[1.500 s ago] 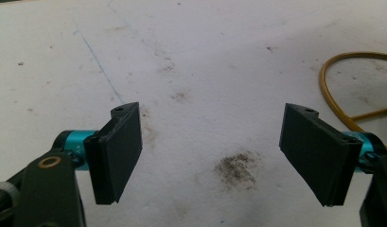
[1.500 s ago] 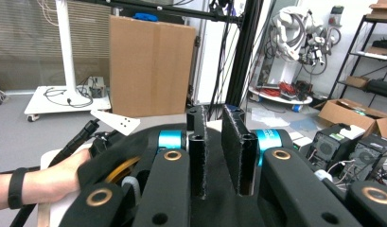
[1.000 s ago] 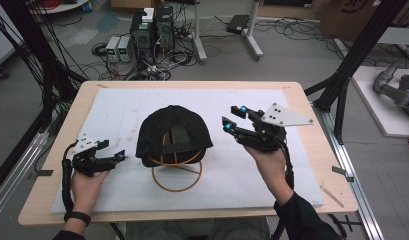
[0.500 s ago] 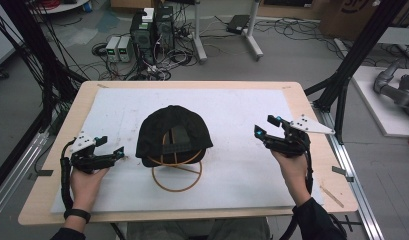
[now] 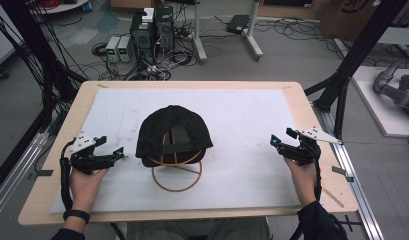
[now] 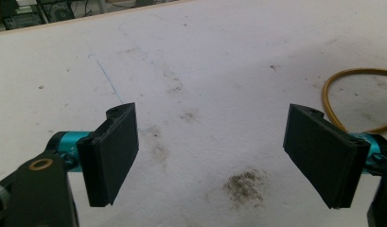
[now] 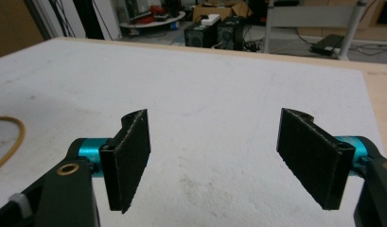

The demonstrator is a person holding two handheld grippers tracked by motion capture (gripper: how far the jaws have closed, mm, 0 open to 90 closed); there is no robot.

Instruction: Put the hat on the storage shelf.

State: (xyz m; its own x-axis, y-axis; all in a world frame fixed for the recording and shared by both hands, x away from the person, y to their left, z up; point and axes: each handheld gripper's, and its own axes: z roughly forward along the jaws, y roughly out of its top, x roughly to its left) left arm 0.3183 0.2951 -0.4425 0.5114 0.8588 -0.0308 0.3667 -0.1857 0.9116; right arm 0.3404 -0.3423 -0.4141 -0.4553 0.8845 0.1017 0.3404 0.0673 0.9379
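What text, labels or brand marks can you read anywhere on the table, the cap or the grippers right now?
None can be read.
Black cap: no logo or lettering on the part that shows.
White mat: only smudges and a faint blue line.
Left gripper and right gripper: no legible marking.
Cardboard box on the floor: dark printing, cut off and too blurred to read.
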